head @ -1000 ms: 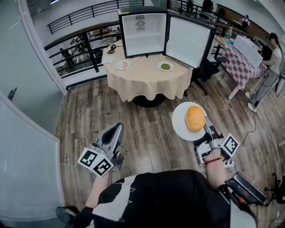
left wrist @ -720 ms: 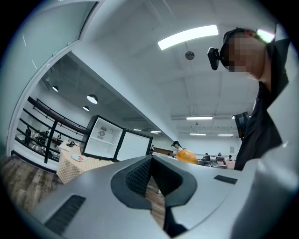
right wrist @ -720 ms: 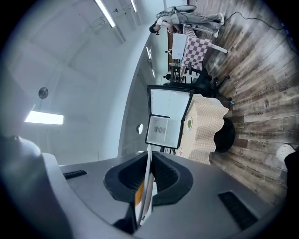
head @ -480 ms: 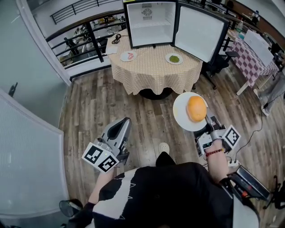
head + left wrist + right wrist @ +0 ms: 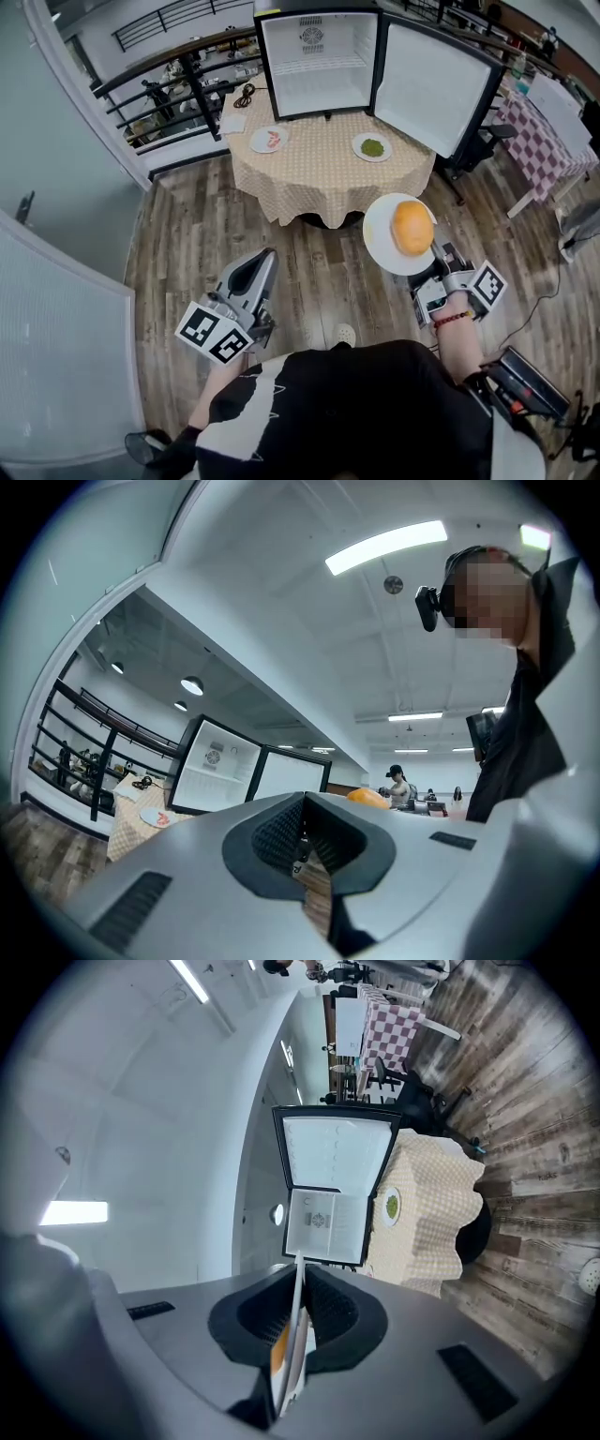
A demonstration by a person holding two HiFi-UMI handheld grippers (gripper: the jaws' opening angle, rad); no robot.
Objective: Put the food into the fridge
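A small fridge (image 5: 319,58) stands open on the round checked-cloth table (image 5: 319,187), its door (image 5: 433,86) swung to the right and its white shelves bare. Before it lie a plate with pink food (image 5: 270,140) and a plate with green food (image 5: 372,147). My right gripper (image 5: 428,273) is shut on the near rim of a white plate (image 5: 379,246) carrying an orange bun (image 5: 412,227), held over the floor short of the table. In the right gripper view the plate's edge (image 5: 296,1321) sits pinched between the jaws, facing the fridge (image 5: 326,1222). My left gripper (image 5: 257,270) is shut and holds nothing.
A black railing (image 5: 178,80) runs behind the table at the left. An office chair (image 5: 478,150) and a checked-cloth table (image 5: 548,141) stand at the right. A grey partition (image 5: 56,366) lines the left side. Cables (image 5: 246,94) lie on the table beside the fridge. Wooden floor (image 5: 187,244) separates me from the table.
The table and fridge have drawn closer and lower in the head view as the person walks forward. Both grippers keep their pose, the right still carrying the plate.
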